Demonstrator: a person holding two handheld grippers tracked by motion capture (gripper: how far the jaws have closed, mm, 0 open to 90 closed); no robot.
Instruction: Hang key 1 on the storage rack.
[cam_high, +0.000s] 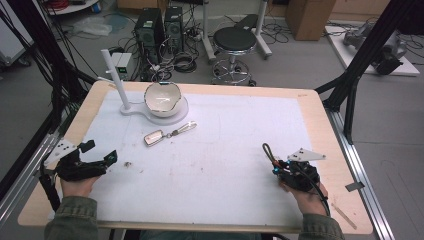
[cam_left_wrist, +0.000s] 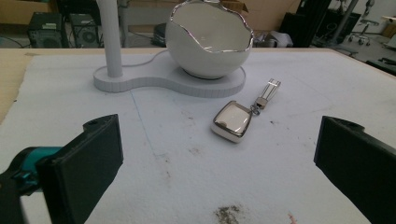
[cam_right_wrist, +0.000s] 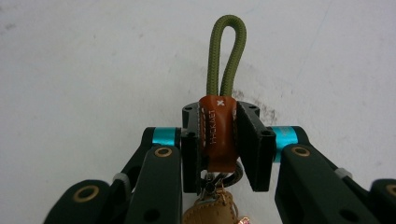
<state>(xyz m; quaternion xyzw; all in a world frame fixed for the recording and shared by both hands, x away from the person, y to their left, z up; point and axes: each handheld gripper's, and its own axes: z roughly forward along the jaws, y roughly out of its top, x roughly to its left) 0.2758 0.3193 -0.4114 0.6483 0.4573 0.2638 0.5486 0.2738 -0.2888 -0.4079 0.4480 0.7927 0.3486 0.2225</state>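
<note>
- The left gripper (cam_left_wrist: 212, 163) hovers with jaws wide apart above the white mat (cam_left_wrist: 70, 93).
- A silver key fob (cam_left_wrist: 232, 121) lies ahead.
- Beyond it, a white bowl (cam_left_wrist: 208, 44) sits on its stand (cam_left_wrist: 163, 79).

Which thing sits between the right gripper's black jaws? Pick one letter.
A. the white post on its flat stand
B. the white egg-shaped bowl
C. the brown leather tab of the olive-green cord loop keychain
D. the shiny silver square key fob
C: in the right gripper view the right gripper is shut on the brown leather tab, with the olive-green cord loop sticking out beyond the jaws.
</note>
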